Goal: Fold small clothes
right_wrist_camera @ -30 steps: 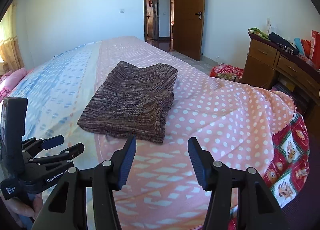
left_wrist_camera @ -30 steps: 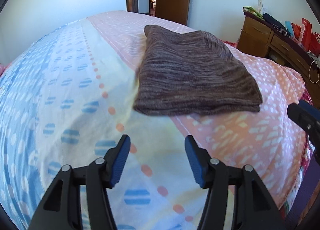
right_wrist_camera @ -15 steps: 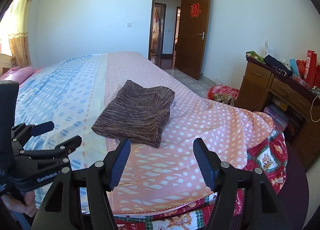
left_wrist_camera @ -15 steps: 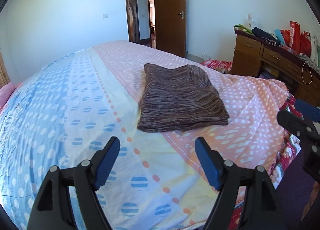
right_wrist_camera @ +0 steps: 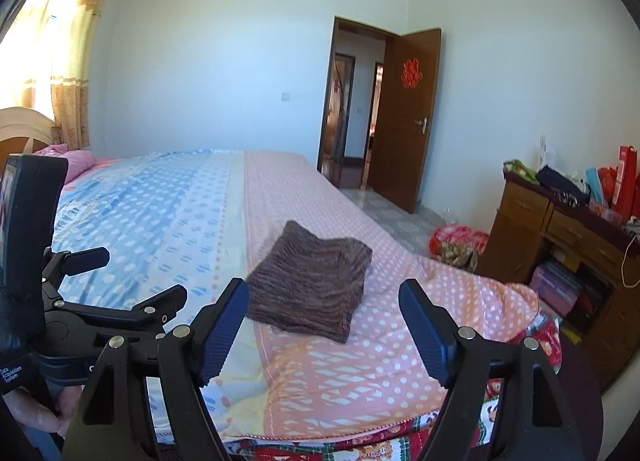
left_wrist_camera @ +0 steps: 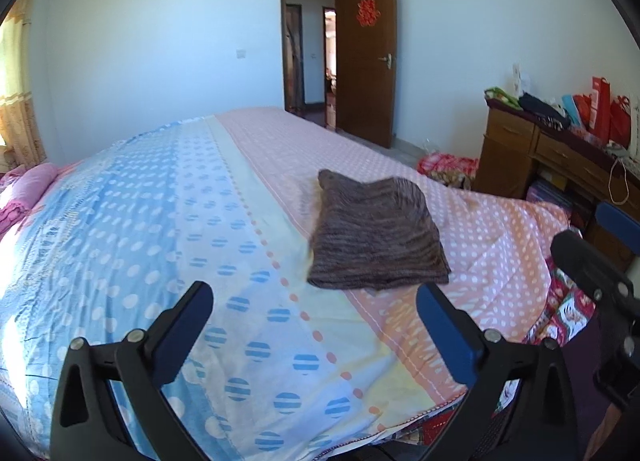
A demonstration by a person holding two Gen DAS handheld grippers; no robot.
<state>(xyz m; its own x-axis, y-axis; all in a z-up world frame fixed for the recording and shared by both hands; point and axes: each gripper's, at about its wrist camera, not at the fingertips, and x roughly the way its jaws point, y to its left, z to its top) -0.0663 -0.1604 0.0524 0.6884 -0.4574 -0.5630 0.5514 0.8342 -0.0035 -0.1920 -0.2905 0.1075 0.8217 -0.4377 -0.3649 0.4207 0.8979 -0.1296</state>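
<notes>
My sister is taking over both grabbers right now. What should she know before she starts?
Left tool: open, holding nothing, above the near edge of the bed.
Right tool: open, holding nothing, also over the near edge.
Brown knitted garment: lies folded in a neat rectangle on the pink dotted side of the bed cover, neither tool touching it.
Done: this piece looks folded.
Left: no other unfolded clothes show on the bed; probably just check the fold or fetch the next piece.
</notes>
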